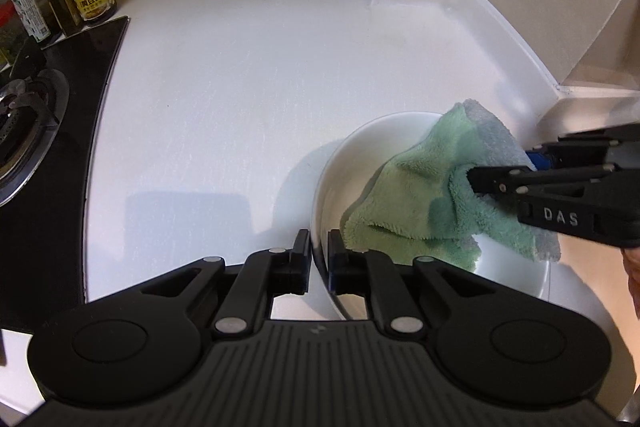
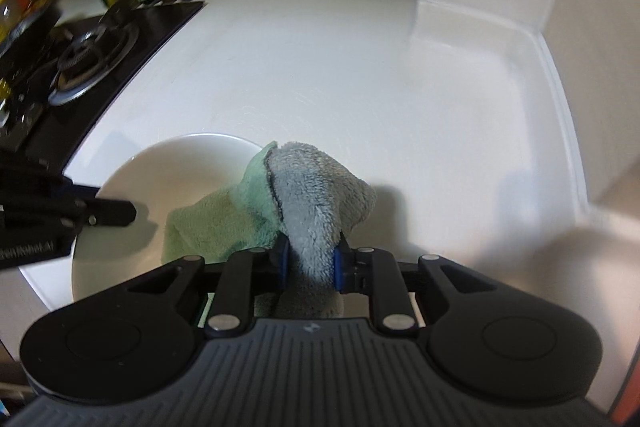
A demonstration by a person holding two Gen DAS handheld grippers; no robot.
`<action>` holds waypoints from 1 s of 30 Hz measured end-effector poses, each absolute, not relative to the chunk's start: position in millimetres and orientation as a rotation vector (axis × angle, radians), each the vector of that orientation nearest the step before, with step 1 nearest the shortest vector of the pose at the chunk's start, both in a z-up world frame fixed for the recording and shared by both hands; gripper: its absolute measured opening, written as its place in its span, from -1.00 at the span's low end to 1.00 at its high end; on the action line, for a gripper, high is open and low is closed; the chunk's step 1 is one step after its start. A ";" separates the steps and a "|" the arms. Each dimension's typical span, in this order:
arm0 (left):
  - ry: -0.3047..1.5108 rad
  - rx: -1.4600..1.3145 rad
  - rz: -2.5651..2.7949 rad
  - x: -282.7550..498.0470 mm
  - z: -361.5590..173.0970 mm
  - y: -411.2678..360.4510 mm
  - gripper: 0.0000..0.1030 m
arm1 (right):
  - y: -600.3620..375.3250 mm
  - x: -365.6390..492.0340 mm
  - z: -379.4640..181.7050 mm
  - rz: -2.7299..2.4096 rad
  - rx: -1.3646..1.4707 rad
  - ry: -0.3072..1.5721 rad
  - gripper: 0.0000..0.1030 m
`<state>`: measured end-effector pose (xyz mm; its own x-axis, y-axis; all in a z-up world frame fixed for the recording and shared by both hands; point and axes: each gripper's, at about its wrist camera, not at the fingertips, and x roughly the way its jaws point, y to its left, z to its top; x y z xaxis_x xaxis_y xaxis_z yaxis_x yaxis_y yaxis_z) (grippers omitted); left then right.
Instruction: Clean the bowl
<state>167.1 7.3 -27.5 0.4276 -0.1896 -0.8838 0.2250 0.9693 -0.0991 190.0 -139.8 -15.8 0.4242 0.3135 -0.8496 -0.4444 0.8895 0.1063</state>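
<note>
Where legible: "DAS" (right gripper (image 1: 472, 181))

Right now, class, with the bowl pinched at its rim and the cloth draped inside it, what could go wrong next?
1. The left tongs grip only the thin rim of the bowl; hard wiping might make it slip or tip.
2. The right tongs hold a bunched cloth; part of it hangs over the rim, so it may wipe the counter instead.

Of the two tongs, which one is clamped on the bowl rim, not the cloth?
The left tongs: they pinch the near rim of the white ceramic bowl. The right tongs grip the green-and-grey fleece cloth instead.
</note>
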 end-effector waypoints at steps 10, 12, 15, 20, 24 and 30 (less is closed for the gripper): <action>1.065 0.214 -0.447 192.1 -28.4 0.1 -0.92 | -121.9 196.8 -9.9 0.691 -0.468 1.026 -0.61; 1.064 0.235 -0.468 195.8 -28.3 -1.6 -0.91 | -110.3 200.8 -8.8 0.730 -0.578 0.994 -0.61; 1.066 0.267 -0.490 202.4 -28.1 -3.4 -0.91 | -92.2 211.2 -9.0 0.814 -0.706 0.959 -0.59; 1.077 0.251 -0.501 210.8 -28.5 -0.2 -0.92 | -82.4 224.5 -9.0 0.875 -0.726 0.963 -0.58; 1.097 0.146 -0.454 212.2 -29.6 6.1 -0.91 | -90.5 227.0 -8.1 0.816 -0.618 1.001 -0.63; 1.155 -0.004 -0.308 195.2 -27.4 10.0 -0.81 | -108.4 216.2 -8.1 0.667 -0.464 1.037 -0.66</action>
<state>195.2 10.0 -27.4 0.3666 -0.2414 -0.8985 0.2376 0.9580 -0.1604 216.2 -108.4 -8.1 0.3437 0.2826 -0.8956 -0.6977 0.7151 -0.0422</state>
